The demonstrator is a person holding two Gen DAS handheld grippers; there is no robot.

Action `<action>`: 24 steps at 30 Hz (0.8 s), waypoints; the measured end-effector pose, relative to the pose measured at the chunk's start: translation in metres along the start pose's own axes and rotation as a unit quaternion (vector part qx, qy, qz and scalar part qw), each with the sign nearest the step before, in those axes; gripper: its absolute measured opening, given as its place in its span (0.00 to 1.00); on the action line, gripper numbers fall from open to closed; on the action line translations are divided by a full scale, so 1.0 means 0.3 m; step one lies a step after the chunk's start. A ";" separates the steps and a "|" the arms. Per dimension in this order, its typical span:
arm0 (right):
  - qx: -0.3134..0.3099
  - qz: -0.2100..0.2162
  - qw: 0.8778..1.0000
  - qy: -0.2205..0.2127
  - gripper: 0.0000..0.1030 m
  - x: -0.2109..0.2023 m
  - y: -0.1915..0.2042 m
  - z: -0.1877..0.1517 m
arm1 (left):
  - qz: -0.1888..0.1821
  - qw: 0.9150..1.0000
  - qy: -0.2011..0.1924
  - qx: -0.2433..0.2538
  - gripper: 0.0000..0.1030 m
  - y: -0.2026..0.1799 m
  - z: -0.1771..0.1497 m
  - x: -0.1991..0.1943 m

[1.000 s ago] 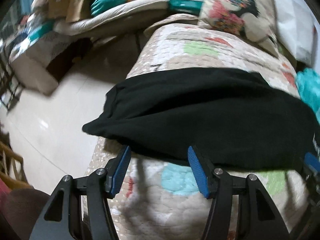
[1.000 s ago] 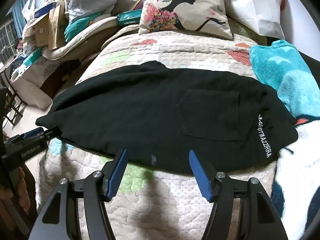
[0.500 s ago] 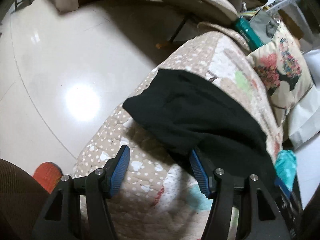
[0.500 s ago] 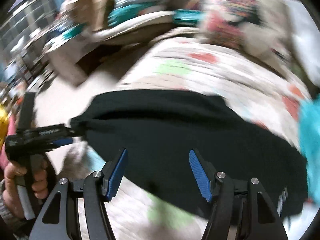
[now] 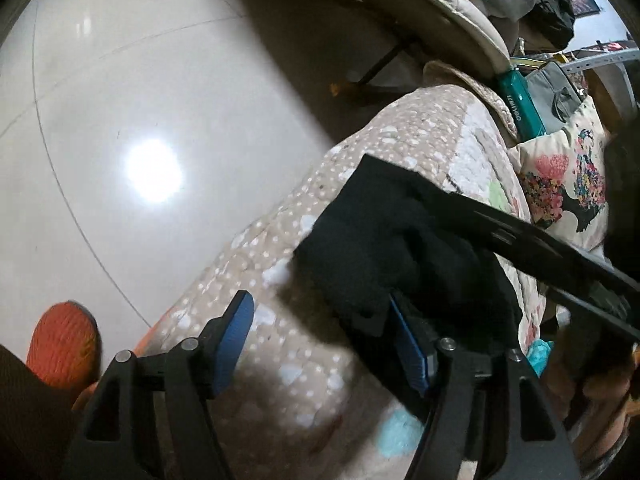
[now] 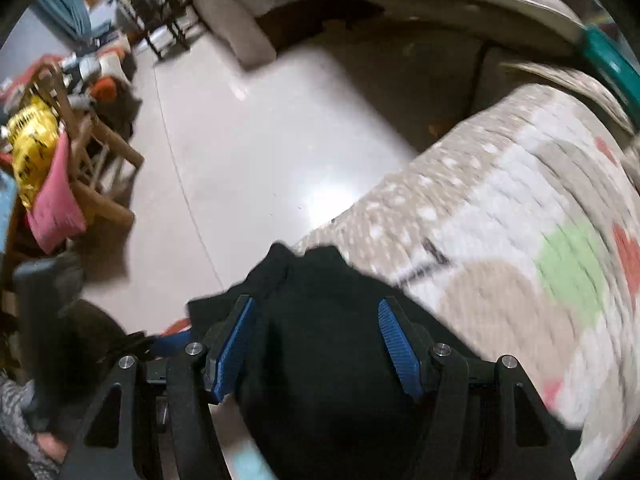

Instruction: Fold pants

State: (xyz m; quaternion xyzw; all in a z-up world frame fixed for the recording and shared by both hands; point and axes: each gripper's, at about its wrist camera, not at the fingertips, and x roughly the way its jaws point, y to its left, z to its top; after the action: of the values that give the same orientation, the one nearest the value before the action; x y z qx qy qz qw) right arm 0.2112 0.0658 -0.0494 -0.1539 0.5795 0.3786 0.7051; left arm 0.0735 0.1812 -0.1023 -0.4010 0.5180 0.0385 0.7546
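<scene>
Black pants [image 6: 320,360] lie between the spread fingers of the right gripper [image 6: 320,344]; the left gripper [image 5: 324,340], also spread, touches their edge.

left hand-held gripper [image 5: 324,340] spread wide, right hand-held gripper [image 6: 318,346] likewise (blue pads apart)

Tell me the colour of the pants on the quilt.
Plain black pants, lying on the patchwork quilt; the left wrist view shows them best.

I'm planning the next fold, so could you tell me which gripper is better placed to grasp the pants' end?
Right. The right gripper has pants between its open jaws; the left gripper spans mostly quilt.
</scene>
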 end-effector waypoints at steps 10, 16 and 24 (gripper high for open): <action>-0.068 -0.018 0.996 0.061 0.56 0.199 0.082 0.082 | -0.016 1.000 0.001 -0.012 0.63 -0.002 0.025 0.050; -0.075 -0.036 0.995 0.050 0.31 0.169 0.117 0.078 | -0.065 0.998 0.012 0.022 0.19 -0.031 0.024 0.013; -0.049 -0.040 0.998 -0.028 0.30 -0.030 0.121 0.028 | -0.122 0.992 0.001 0.045 0.19 -0.088 0.001 -0.089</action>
State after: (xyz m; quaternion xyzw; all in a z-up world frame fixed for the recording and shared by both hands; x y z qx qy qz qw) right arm 0.1909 0.0922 -0.0306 -0.2011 0.5335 0.3823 0.7271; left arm 0.0740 0.1733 -0.0656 -0.4264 0.4674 -0.0777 0.7705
